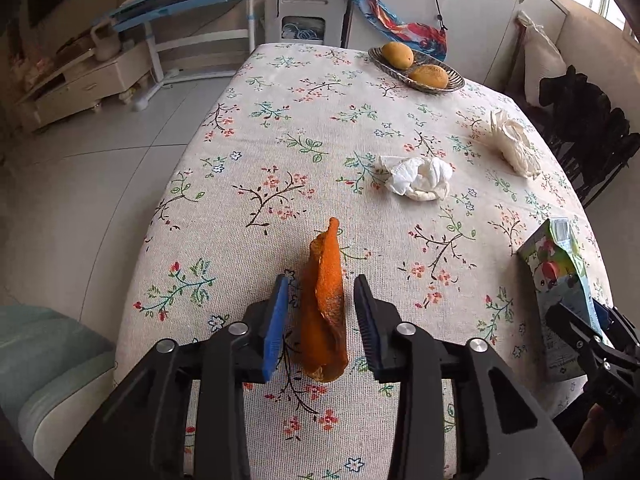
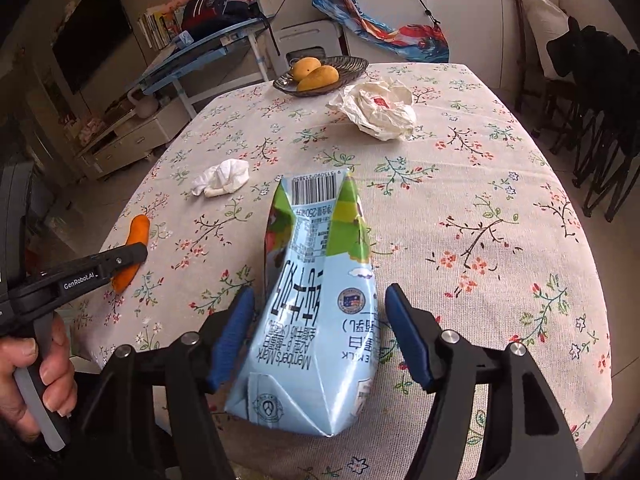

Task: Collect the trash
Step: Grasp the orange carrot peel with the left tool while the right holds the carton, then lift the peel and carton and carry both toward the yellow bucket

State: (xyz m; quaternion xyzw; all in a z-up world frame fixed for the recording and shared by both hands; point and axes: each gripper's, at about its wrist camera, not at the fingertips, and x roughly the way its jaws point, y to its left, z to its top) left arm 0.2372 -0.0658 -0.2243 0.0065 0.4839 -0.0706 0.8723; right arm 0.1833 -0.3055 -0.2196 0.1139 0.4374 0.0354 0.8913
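An orange strip of fruit peel [image 1: 322, 300] lies on the flowered tablecloth [image 1: 260, 128] between the blue pads of my left gripper [image 1: 322, 280]. The gripper is open, with a gap on each side of the peel. A crushed light-blue milk carton [image 2: 316, 312] lies between the pads of my right gripper [image 2: 320, 292], which is open too, its right pad clearly off the carton. The carton [image 1: 556, 272] shows at the right edge of the left wrist view. A crumpled white tissue [image 1: 416, 178] and a crumpled whitish wrapper [image 1: 516, 144] lie farther back.
A dark dish [image 2: 356, 68] with two mangoes stands at the table's far end. Dark chairs [image 2: 600, 128] line the right side, and a blue-framed desk [image 1: 180, 4] and a low cabinet [image 1: 80, 84] stand at the back left. A hand [image 2: 28, 380] holds the left gripper's handle.
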